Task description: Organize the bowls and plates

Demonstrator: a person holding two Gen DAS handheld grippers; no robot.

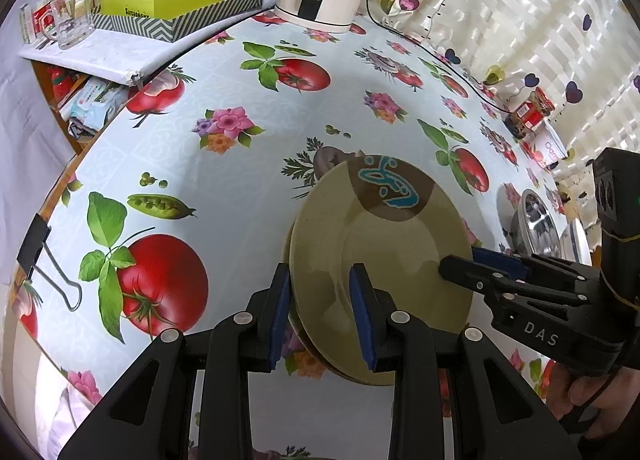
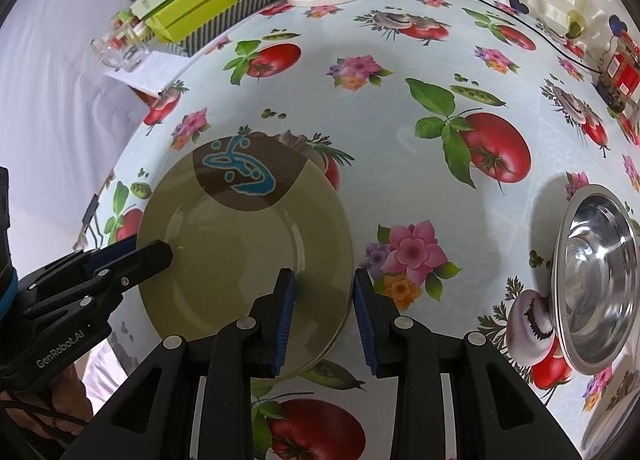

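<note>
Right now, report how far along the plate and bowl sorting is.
Done: one olive plate already lies on another whose rim shows beneath it in the left wrist view.
In hand: the left gripper and right gripper each straddle opposite edges of the stack; whether the pads are pressing is unclear.
Left: the steel bowl sits apart on the tablecloth, with another steel piece beside it.

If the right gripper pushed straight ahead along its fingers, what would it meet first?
Probably the olive plate: the right gripper already straddles its rim. Beyond lies the tablecloth.
</note>
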